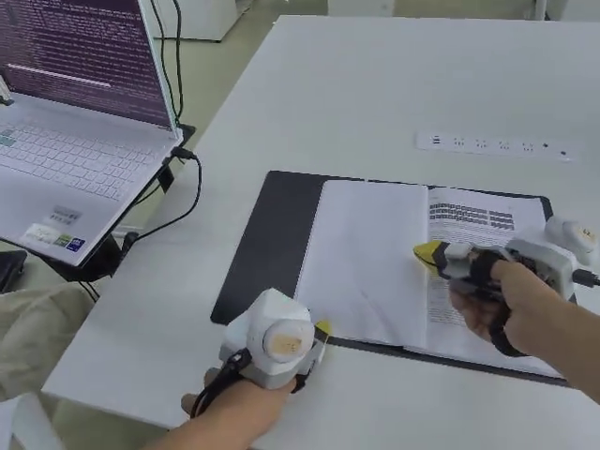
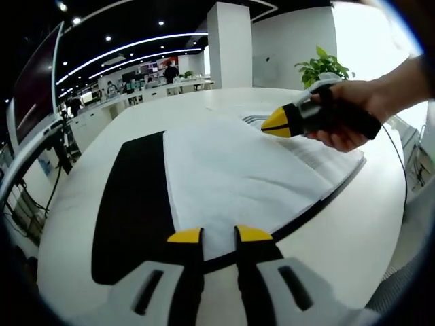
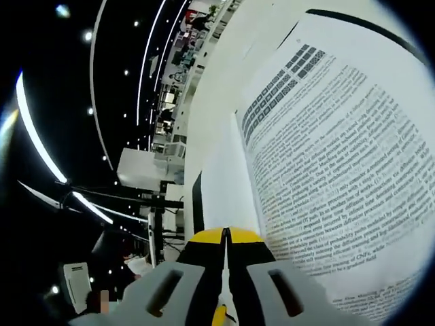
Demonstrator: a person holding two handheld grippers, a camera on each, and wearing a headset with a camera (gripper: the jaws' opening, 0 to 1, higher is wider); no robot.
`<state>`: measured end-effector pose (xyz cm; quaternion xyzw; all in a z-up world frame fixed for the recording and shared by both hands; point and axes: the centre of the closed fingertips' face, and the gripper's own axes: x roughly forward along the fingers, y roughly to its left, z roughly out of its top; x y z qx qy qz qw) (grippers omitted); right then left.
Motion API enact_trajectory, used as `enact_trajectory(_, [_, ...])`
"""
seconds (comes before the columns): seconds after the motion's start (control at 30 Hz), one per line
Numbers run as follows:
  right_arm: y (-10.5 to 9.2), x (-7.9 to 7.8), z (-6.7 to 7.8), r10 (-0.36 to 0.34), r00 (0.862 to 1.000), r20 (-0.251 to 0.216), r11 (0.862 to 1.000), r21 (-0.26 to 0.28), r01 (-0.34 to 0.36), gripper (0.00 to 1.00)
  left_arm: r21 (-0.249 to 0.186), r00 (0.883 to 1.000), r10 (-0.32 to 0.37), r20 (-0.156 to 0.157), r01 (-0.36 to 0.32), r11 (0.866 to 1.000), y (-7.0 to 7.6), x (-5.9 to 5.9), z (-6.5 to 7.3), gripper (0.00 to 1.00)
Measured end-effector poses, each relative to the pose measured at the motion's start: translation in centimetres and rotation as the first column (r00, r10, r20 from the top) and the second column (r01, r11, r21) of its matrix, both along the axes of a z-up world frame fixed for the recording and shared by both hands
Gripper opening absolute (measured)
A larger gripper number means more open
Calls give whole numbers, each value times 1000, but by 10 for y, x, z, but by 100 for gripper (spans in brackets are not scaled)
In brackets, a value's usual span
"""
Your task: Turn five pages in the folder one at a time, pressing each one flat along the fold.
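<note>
An open folder lies on the white table, its black cover [image 1: 267, 244] bare on the left. A blank white page [image 1: 361, 258] lies turned over beside it, with a printed page [image 1: 469, 225] to the right. My right gripper [image 1: 429, 253] is shut, and its yellow tips rest at the fold between the two pages. In its own view the tips [image 3: 224, 236] meet beside the printed text [image 3: 326, 156]. My left gripper [image 1: 319, 333] sits at the folder's near edge. Its jaws [image 2: 219, 235] stand a narrow gap apart with nothing between them, pointing at the blank page [image 2: 231, 170].
An open laptop [image 1: 75, 122] stands at the far left on a stand, with black cables [image 1: 183, 202] trailing toward the folder's corner. A white power strip [image 1: 492, 145] lies beyond the folder. The table's near edge runs just below my left hand.
</note>
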<state>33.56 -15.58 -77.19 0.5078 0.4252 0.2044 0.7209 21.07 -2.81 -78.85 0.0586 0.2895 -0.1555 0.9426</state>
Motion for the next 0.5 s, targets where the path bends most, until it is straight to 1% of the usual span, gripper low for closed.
enact_trajectory(0.03, [-2, 3, -3, -5, 1000, -3, 1000, -5, 5, 0, -2, 1000, 5, 0, -5, 1000, 0, 0, 0, 16])
enact_trajectory(0.1, [-3, 8, -10, -6, 1000, -26, 1000, -8, 5, 0, -2, 1000, 10, 5, -10, 1000, 0, -1, 0, 16])
enact_trajectory(0.13, [-2, 9, -9, 5, 1000, -25, 1000, 20, -4, 0, -5, 1000, 14, 5, -14, 1000, 0, -1, -1, 16])
enact_trajectory(0.17, [0, 12, -7, -14, 999, -51, 998, 63, 17, 0, -9, 1000, 19, 5, -19, 1000, 0, -1, -1, 16])
enact_trajectory(0.2, [-1, 16, -7, -30, 998, -59, 997, 71, 35, 0, -7, 1000, 19, 7, -19, 1000, 0, -1, -1, 16])
enact_trajectory(0.23, [-2, 20, -8, -38, 998, -48, 997, 65, 41, 0, -7, 1000, 20, 8, -20, 1000, 0, -2, -1, 16])
enact_trajectory(0.33, [-2, 31, -8, -66, 996, -60, 994, 85, 71, 0, -14, 1000, 25, 12, -25, 1000, 0, -2, -1, 16])
enact_trajectory(0.43, [-3, 42, -10, -80, 995, -62, 991, 106, 86, 0, -10, 1000, 19, 17, -19, 1000, 0, -3, -2, 16])
enact_trajectory(0.5, [-2, 48, -9, -100, 993, -62, 987, 117, 107, 0, -16, 1000, 24, 17, -23, 1000, 1, -3, -2, 16])
